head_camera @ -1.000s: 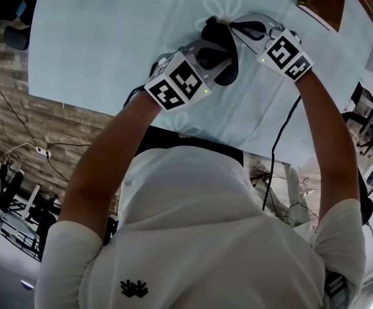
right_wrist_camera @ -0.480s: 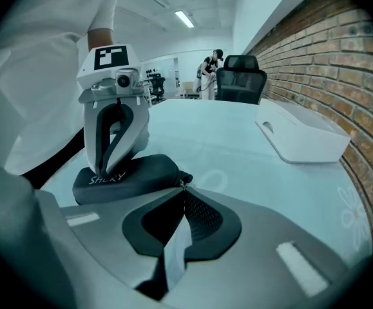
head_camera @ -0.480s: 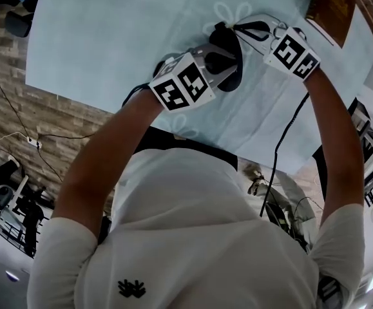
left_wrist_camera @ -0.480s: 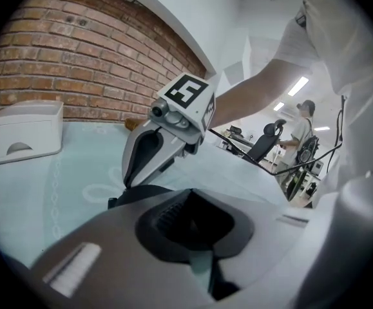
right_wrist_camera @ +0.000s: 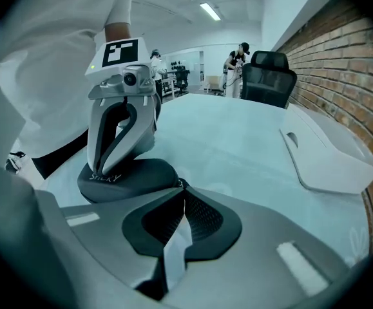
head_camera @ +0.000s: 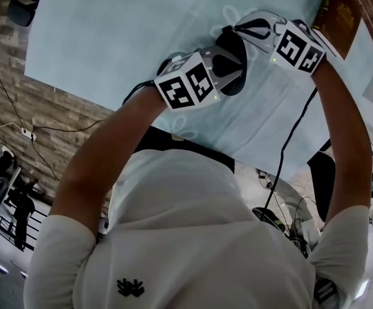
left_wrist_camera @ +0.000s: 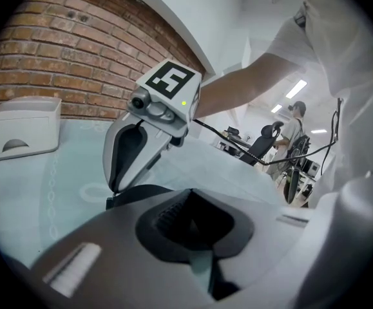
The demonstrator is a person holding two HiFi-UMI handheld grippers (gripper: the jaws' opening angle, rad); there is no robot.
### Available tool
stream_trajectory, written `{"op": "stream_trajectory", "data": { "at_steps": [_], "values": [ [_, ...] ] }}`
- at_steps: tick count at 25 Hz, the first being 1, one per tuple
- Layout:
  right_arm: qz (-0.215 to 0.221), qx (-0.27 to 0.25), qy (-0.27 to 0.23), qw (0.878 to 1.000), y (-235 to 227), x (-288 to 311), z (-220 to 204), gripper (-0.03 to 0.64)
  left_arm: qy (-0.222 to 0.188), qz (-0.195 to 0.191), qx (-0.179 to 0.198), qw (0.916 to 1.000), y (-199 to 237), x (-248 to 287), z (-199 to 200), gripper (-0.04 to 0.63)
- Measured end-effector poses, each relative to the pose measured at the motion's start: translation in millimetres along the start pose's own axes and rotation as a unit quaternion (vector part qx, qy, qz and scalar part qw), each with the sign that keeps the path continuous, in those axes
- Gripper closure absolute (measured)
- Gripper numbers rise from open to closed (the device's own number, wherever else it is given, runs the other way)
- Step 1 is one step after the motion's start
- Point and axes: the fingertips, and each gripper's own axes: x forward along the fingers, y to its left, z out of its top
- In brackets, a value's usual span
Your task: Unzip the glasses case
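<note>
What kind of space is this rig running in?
Probably an office or lab workspace: a brick wall, an office chair at the far end of a long table, and strip lights overhead.

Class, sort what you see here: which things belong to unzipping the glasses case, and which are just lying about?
For the job: glasses case; left gripper, shut, pressing on it; right gripper, shut on the zip pull.
Lying about: white box; brown book; office chair behind the table.
</note>
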Motion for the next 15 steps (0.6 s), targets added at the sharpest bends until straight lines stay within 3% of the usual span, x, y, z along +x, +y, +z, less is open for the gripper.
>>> {"op": "stream_trajectory", "data": {
  "at_steps": [9, 15],
  "values": [
    [0.047, -0.031, 0.012, 0.998, -1.1, 7.1, 0.2, 0.606, -0.004, -0.002, -0.003, 1.0, 0.8, -0.3, 0.6, 0.545],
    [0.014, 0.006, 0.0, 1.0, -4.4, 3.3, -4.2, 0.604, -0.018, 0.008, -0.002, 0.9998, -0.6, -2.0, 2.3, 0.545]
  ]
}}
